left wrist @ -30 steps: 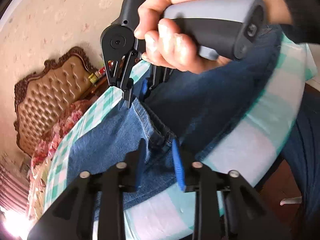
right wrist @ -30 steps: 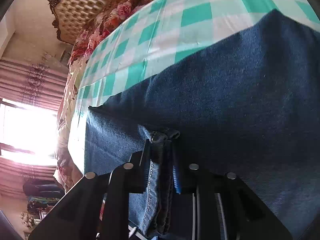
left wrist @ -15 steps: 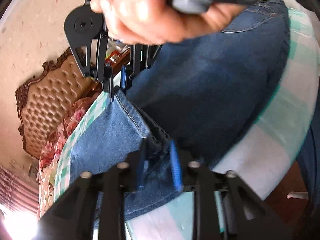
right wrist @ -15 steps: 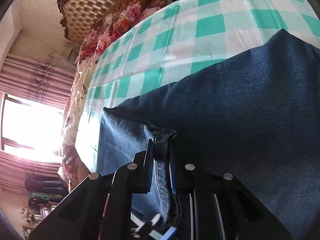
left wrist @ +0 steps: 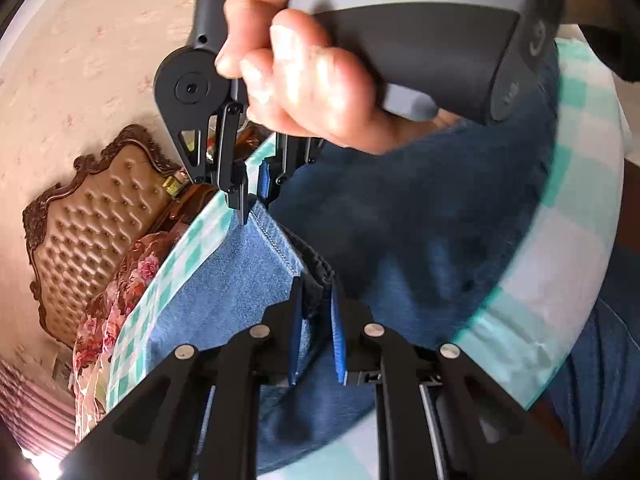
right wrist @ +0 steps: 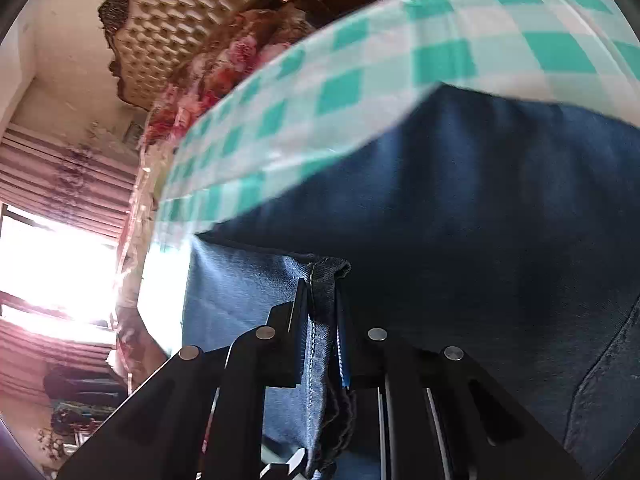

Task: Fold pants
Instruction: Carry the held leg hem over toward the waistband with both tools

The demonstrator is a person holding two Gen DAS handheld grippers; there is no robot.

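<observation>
One pair of jeans is lying on the checked cloth. Two grippers are each pinching its hem: left gripper, right gripper, the latter seemingly tighter.

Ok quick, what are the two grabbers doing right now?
Left gripper: closed on the jeans hem.
Right gripper: closed on the jeans hem too.
</observation>
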